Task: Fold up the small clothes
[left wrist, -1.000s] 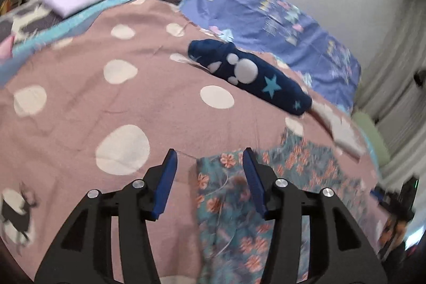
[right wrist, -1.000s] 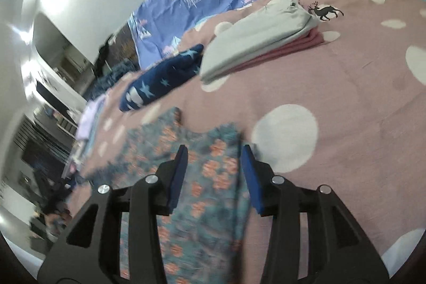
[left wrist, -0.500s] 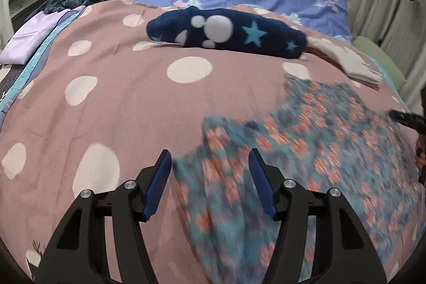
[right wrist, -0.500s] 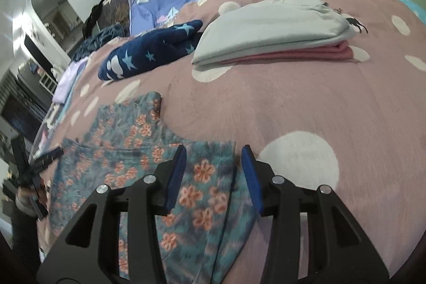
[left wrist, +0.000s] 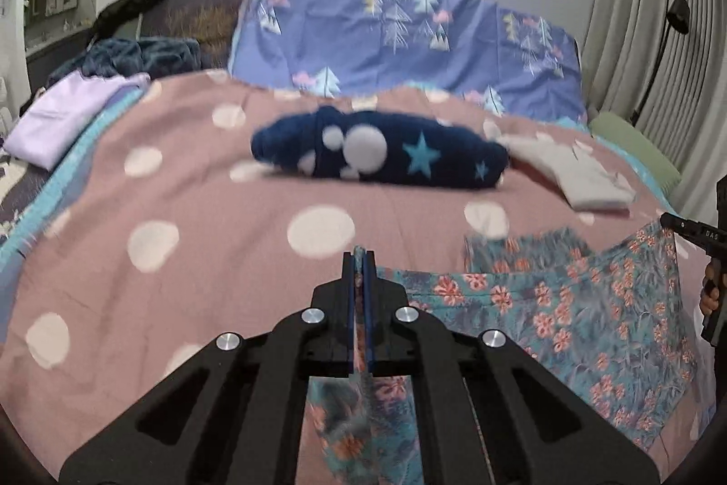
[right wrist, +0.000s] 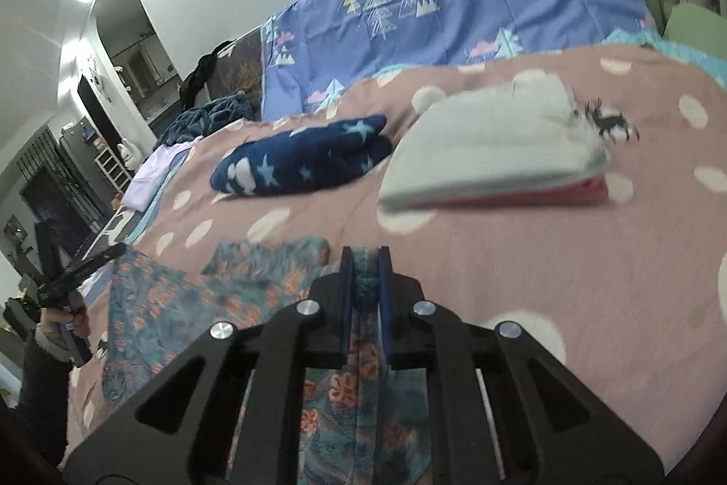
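The left tool (left wrist: 359,280) and the right tool (right wrist: 365,276) have both just been closing, and each is now clenched on a corner of the floral garment (left wrist: 568,303), a thin teal cloth with orange-pink flowers. The garment hangs stretched between them, with its lower part lying wrinkled on the bed's pink blanket (left wrist: 204,257) with white dots. Farther back on the blanket lie a rolled navy fleece (left wrist: 381,153) with stars and white clouds, and a folded grey cloth (right wrist: 490,148) on top of a pink one (right wrist: 568,194); behind them is a blue sheet (left wrist: 409,30) printed with trees.
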`<state>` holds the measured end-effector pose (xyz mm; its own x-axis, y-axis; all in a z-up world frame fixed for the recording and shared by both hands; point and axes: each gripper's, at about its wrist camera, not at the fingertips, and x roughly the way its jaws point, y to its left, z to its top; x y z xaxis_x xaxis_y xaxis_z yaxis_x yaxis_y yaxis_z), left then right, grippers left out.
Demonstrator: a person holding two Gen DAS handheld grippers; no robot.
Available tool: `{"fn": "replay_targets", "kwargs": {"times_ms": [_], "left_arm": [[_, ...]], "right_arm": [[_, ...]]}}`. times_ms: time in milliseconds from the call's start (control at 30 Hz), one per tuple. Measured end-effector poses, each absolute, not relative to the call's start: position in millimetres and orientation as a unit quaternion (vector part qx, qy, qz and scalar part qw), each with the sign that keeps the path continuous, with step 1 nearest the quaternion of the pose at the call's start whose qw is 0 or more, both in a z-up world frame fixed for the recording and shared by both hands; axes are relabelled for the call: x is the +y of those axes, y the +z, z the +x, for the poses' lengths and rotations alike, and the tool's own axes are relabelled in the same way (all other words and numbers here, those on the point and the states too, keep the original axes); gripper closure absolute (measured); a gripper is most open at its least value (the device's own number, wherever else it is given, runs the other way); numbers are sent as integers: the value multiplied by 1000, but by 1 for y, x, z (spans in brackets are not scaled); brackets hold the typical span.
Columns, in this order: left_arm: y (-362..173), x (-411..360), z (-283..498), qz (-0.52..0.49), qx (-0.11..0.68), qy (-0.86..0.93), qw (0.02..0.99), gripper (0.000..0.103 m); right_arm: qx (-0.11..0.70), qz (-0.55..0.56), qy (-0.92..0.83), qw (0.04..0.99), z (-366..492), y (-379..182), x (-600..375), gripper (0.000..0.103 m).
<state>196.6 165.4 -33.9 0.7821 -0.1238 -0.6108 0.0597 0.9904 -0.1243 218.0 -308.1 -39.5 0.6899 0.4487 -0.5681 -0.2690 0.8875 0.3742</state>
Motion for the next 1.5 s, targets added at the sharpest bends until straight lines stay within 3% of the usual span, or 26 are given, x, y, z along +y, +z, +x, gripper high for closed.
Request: {"fn": "replay_targets", "kwargs": {"times_ms": [267,400,433,500,767,1000,1067,1167,1200,1267,1333,1500], "left_arm": [[-90,163,270,-16,398,24,917,100],[-119,166,272,-18,429,41,902,99],[-118,168,267,-20,425,37,904,96],[-105,172,252,-19,407,41,912,74],[-53,129,151,14,341,-38,939,61],[-65,54,46,77,323,-130,934,42],[-78,41,29,94,326,-139,931,39],[-123,32,29,149,390,-95,904,37],[-124,31,27,153,387,-92,905,37],[-116,30,22,158,376,-84,909,37],[-111,29,20,160,374,-77,910,37],[-89,-7,11,123,355,-151,914,37]], "right_arm": [[402,157,122,894,280,-89,-312,91],[412,200,93,884,279,-111,-331,81],[411,213,92,882,273,-111,-339,80],[408,207,90,885,260,-106,-348,77],[386,198,124,892,163,-80,-358,74],[379,153,204,889,73,-64,-307,67],[386,133,222,885,53,-70,-288,61],[431,73,167,884,38,-100,-271,60],[441,58,146,884,33,-113,-271,67],[435,69,148,886,23,-113,-276,67],[428,99,160,884,17,-104,-287,58],[399,154,152,891,30,-77,-327,57]]}}
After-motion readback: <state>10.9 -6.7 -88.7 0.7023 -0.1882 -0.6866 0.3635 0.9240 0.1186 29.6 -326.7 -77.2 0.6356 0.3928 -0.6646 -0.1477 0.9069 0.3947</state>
